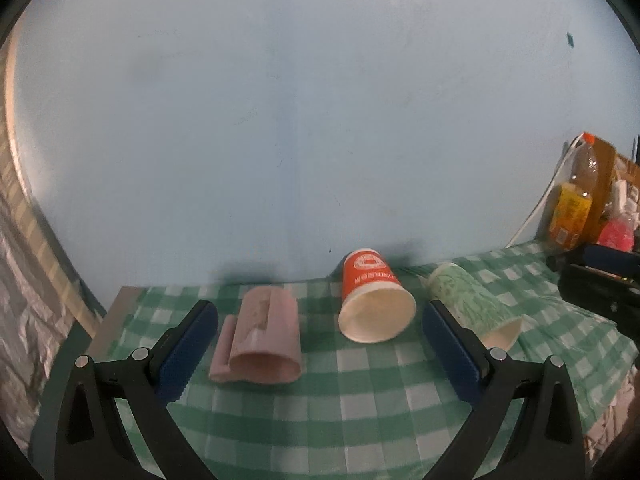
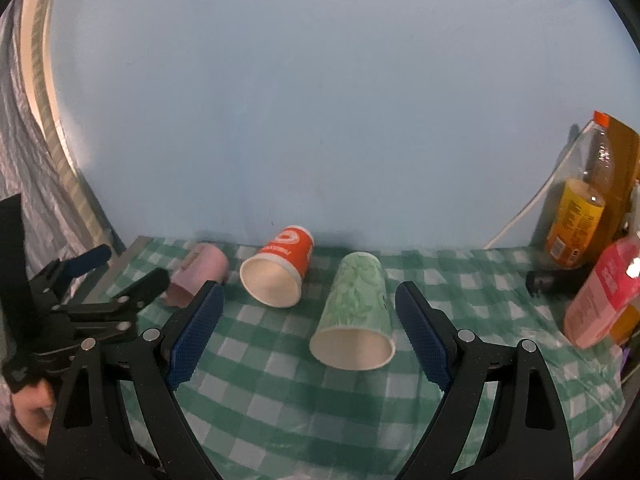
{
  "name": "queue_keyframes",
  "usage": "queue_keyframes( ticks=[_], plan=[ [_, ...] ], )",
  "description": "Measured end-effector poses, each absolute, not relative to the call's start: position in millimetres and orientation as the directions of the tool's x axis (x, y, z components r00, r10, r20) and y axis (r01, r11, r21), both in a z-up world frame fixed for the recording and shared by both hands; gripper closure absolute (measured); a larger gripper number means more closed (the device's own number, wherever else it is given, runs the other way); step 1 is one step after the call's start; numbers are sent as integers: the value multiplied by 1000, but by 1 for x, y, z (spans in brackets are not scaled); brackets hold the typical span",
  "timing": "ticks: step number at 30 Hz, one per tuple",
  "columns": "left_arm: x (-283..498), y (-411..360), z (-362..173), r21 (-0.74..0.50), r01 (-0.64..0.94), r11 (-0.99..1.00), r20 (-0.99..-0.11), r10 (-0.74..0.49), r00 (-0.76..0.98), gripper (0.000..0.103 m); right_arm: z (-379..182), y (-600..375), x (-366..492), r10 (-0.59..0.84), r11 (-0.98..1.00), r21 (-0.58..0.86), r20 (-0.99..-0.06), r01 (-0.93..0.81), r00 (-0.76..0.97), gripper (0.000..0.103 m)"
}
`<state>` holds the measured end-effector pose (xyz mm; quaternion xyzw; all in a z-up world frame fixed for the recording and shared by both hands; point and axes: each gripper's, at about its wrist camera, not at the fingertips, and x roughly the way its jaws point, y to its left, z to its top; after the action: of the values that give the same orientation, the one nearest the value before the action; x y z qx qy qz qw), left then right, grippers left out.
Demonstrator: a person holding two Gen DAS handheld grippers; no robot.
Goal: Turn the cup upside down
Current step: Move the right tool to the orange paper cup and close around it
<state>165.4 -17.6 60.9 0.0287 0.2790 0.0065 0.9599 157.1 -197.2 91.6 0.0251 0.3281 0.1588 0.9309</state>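
Both tools, left tool [image 1: 320, 344] and right tool [image 2: 308, 332], hung released over three cups lying on the checked worktop [image 2: 280, 408]; the green paper cup [image 2: 356, 316] needed a mid-body pinch, gently, avoiding crushing.

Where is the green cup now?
The green cup lies on its side between the right tongs' fingers in the right wrist view, right of the orange cup.

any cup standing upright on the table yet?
No. The pink cup, orange cup and green cup all lie on their sides on the checked tablecloth, open mouths toward the cameras.
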Motion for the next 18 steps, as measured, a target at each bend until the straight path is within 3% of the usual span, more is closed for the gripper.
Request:
queue_keyframes(
  ticks=[18],
  plan=[
    [277,-21,27,-131,15,991,-746,-108,658,0,70,-206,249,375,926,319,-742,-200,556,16]
  ],
)
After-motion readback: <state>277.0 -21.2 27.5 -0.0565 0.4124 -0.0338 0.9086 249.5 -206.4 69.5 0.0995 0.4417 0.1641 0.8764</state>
